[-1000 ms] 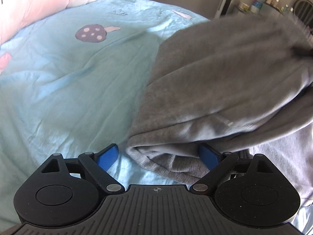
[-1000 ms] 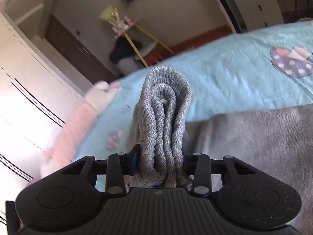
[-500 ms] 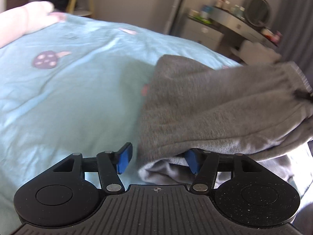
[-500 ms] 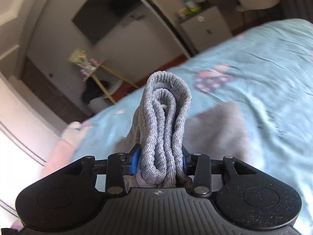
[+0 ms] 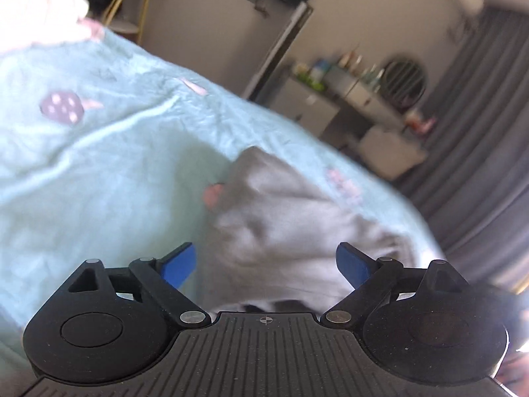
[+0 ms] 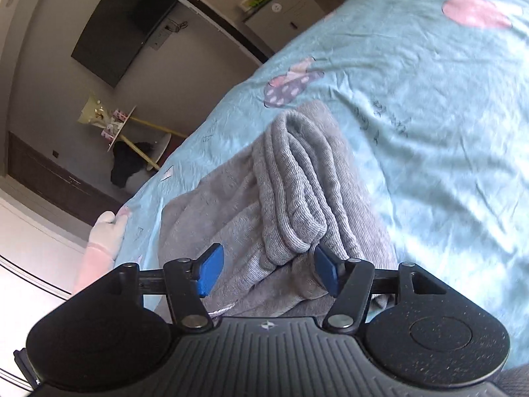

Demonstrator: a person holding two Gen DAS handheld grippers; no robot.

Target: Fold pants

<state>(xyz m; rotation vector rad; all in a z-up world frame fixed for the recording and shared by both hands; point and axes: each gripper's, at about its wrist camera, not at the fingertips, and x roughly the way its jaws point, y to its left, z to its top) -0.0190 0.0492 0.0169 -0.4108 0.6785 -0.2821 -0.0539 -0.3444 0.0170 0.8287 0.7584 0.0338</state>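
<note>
Left wrist view, motion-blurred: pink pillow point(image 5: 39, 20) at the far left edge of the light blue bedsheet point(image 5: 99, 172), which carries a purple spotted mushroom print point(image 5: 61, 107). Grey pants point(image 5: 284, 228) lie folded on the sheet, directly ahead of the left gripper point(image 5: 266, 264); its blue pads point(image 5: 180, 266) are spread wide apart with nothing pinched between them, the fabric lying beyond and below them. Right of the pants, past the bed edge: a cluttered dresser point(image 5: 347, 89) with a round mirror point(image 5: 403, 79), then grey curtains point(image 5: 489, 152). Right wrist view, sharper: wall-mounted television point(image 6: 122, 23) and a yellow-legged side table point(image 6: 132, 132) off the bed at left. The pants point(image 6: 251, 205) rest on the bedsheet point(image 6: 429, 115) as a stacked bundle, the ribbed waistband point(image 6: 294, 182) doubled in several layers on top. Right gripper point(image 6: 267, 273) has its jaws parted; the right pad sits just beside the waistband's near end, contact uncertain, the left pad is clear of it. Mushroom print point(image 6: 291, 82) lies just beyond the bundle.
</note>
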